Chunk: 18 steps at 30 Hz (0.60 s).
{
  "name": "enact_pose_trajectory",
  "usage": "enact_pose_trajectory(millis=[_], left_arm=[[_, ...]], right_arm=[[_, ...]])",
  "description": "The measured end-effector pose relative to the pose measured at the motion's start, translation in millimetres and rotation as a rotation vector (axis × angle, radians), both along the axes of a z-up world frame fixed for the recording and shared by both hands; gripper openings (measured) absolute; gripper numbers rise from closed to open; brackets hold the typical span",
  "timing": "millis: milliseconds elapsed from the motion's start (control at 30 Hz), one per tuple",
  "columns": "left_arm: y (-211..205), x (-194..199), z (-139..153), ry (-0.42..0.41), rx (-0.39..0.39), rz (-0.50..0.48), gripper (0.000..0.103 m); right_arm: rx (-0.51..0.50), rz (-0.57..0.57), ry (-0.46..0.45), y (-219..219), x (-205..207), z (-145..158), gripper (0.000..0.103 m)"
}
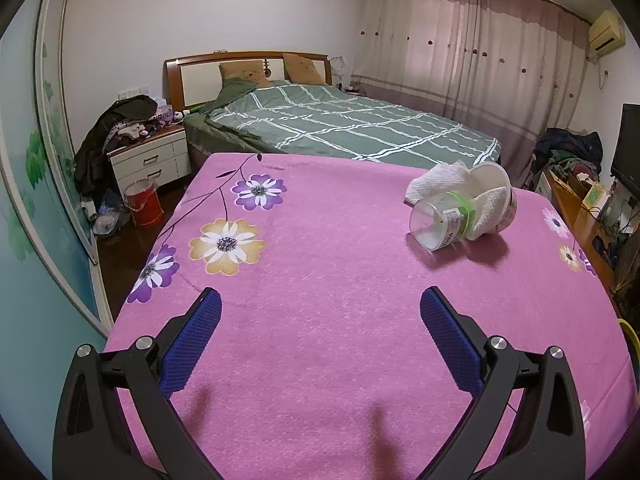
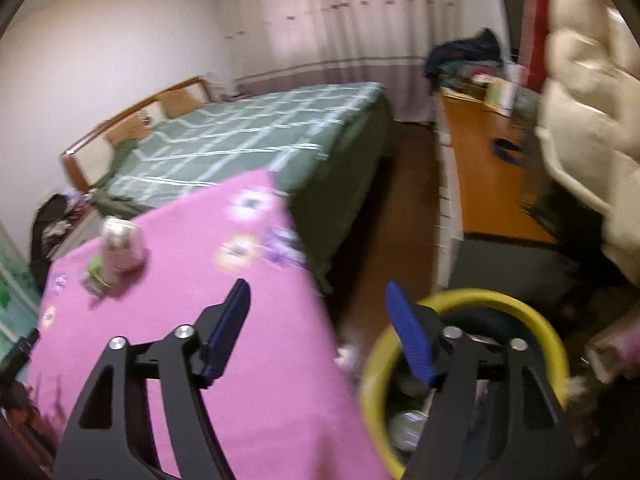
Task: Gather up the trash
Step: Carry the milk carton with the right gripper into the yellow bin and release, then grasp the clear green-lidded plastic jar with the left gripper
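A clear plastic cup with a green band (image 1: 444, 220) lies on its side on the pink flowered cloth (image 1: 320, 280), against a white paper cup (image 1: 496, 196) stuffed with crumpled tissue (image 1: 436, 184). My left gripper (image 1: 320, 304) is open and empty, low over the cloth, well short of the cups. My right gripper (image 2: 318, 300) is open and empty at the cloth's right edge, its right finger over a yellow-rimmed bin (image 2: 552, 332) that holds trash. The cups show blurred in the right wrist view (image 2: 116, 256), far to the left.
A green checked bed (image 1: 340, 124) lies beyond the cloth. A nightstand with clothes (image 1: 152, 156) and a red bucket (image 1: 142, 204) stand at the left. A wooden desk (image 2: 488, 172) and a cream jacket (image 2: 592, 120) are at the right.
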State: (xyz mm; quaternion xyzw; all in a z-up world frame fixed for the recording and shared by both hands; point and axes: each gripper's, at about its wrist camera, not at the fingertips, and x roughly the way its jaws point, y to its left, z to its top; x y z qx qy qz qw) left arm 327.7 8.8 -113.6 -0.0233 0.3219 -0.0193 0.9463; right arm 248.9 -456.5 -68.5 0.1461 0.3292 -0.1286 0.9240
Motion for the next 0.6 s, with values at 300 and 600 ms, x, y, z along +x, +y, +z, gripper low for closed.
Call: enact_pose_trajectory(millis=[300,600], left_arm=[[-9.1,4.6,-3.7,0.042,-0.032,-0.046,0.098],[-72.3,43.5,7.5,0.118,-0.092,-0.286,0.098]], right_arm=[[-0.043,0.121,0.035,69.9,98.4,-26.6,0.069],[-0.014,0.140,0.085,70.4,97.9,-46.9,0.072]])
